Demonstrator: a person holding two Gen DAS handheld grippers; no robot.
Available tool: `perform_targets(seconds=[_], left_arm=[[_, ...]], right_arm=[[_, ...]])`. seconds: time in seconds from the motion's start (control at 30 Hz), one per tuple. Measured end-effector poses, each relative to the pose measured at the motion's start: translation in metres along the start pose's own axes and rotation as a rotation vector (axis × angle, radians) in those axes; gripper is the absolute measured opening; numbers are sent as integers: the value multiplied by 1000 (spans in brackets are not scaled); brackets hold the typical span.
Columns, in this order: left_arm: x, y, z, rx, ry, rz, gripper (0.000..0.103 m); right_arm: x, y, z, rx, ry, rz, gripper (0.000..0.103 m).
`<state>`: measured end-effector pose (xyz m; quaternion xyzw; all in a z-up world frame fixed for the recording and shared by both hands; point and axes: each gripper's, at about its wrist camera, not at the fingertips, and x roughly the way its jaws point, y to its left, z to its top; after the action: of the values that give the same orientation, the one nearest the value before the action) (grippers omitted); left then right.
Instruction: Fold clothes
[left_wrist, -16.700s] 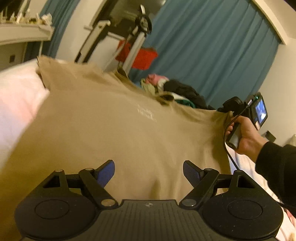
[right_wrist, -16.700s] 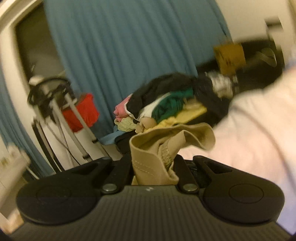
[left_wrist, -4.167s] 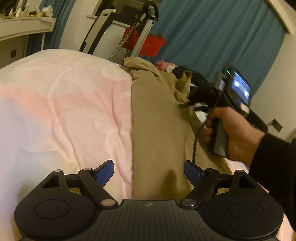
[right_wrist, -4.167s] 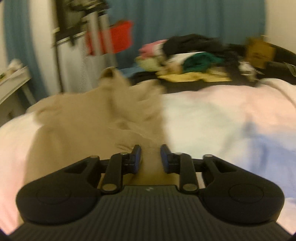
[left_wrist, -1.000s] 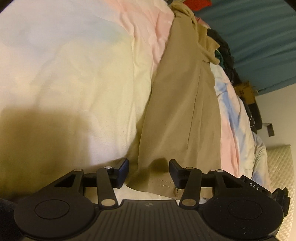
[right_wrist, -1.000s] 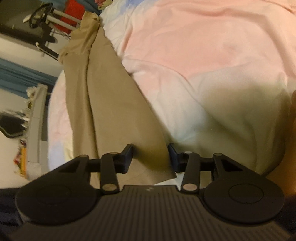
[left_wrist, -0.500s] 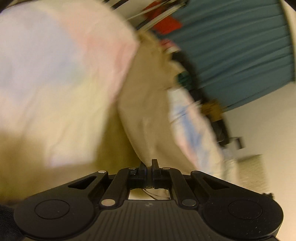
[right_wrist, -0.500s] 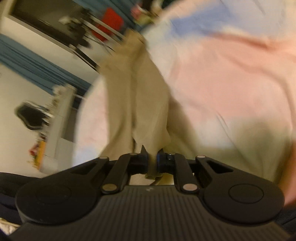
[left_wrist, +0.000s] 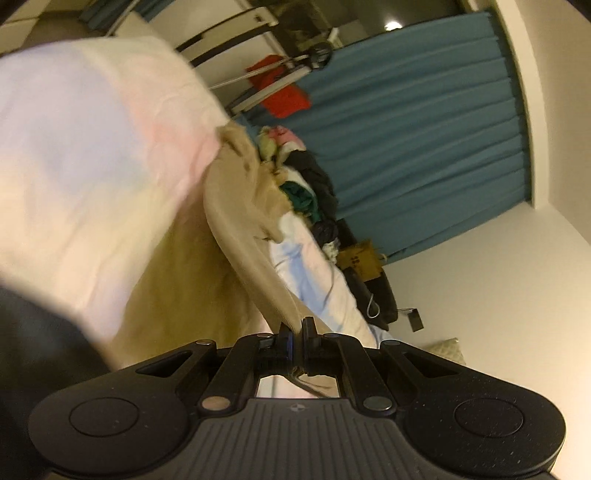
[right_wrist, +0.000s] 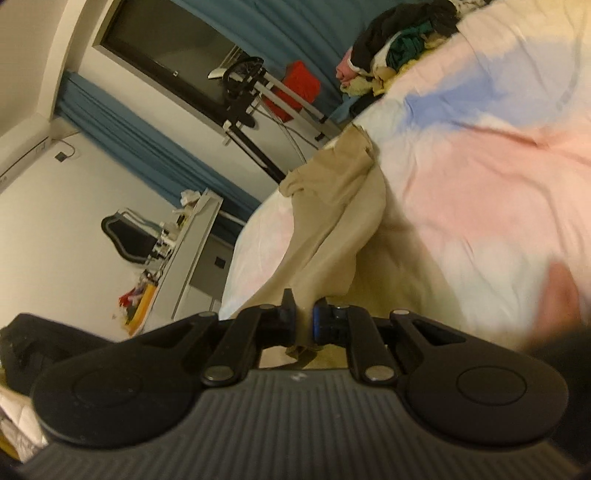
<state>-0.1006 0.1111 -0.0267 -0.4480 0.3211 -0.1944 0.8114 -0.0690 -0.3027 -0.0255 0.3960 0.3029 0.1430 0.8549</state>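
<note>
A tan shirt (left_wrist: 240, 229), folded into a long narrow strip, stretches away over the pastel bedcover (left_wrist: 92, 147). My left gripper (left_wrist: 294, 334) is shut on its near hem, and the cloth rises off the bed to the pads. In the right wrist view the same tan shirt (right_wrist: 332, 221) runs up from the bedcover (right_wrist: 480, 166) to my right gripper (right_wrist: 303, 317), which is shut on the hem's other corner. The shirt's far end, with the collar and sleeves, still lies bunched on the bed.
A pile of mixed clothes (left_wrist: 306, 177) sits at the far end of the bed, seen also as a clothes pile (right_wrist: 399, 48) from the right. Blue curtains (left_wrist: 424, 129), an exercise machine (right_wrist: 258, 88), a red item (left_wrist: 284, 96) and a white shelf (right_wrist: 192, 240) stand beyond.
Both grippers closed on the shirt's near hem and then rose, lifting that end off the bed. Both views tilted up from the bedcover toward the room.
</note>
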Motion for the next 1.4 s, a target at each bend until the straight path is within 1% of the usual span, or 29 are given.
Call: perform_targets(seconds=[0.03, 0.1, 0.23, 0.33, 0.43, 0.5, 0.6, 0.67, 0.77, 0.87, 0.97, 1.13, 1.2, 1.27, 1.33, 1.37, 1.4], left_arm=[[-3, 4, -5, -4, 0, 11, 5], [-2, 11, -5, -19, 4, 24, 5], [16, 4, 21, 46, -18, 46, 5], [48, -11, 48, 111, -52, 90, 5], [84, -28, 84, 198, -92, 151, 5], [111, -39, 102, 242, -115, 186, 5], [152, -52, 123, 331, -174, 254, 5], [172, -52, 131, 353, -199, 290, 5], [201, -44, 140, 395, -214, 306, 5], [233, -27, 152, 402, -209, 304, 5], [257, -9, 157, 441, -206, 317, 5], [307, 21, 171, 492, -171, 354, 5], [322, 33, 174, 492, -147, 372, 6], [334, 43, 176, 502, -124, 399, 6], [339, 47, 177, 510, -97, 405, 10], [341, 46, 177, 519, -80, 403, 24], [342, 45, 178, 529, -62, 399, 45]], right_arm=[[-2, -3, -8, 8, 4, -5, 12], [1, -9, -11, 35, 8, -12, 12], [21, -4, 7, 34, -16, -30, 12], [51, 4, 37, 49, -30, -38, 12], [82, 22, 64, -5, -58, -103, 12], [109, 30, 82, -21, -77, -151, 12], [149, 33, 103, -34, -99, -191, 12], [170, 30, 111, -43, -112, -200, 12], [198, 22, 119, -90, -126, -219, 12], [225, 7, 122, -123, -125, -223, 12], [253, -11, 129, -138, -112, -224, 12], [302, -31, 137, -192, -83, -271, 13], [320, -39, 137, -223, -74, -298, 13], [335, -46, 133, -245, -46, -323, 13], [342, -48, 128, -282, -30, -343, 14], [343, -47, 127, -303, -25, -350, 16], [343, -44, 126, -315, -23, -350, 23]])
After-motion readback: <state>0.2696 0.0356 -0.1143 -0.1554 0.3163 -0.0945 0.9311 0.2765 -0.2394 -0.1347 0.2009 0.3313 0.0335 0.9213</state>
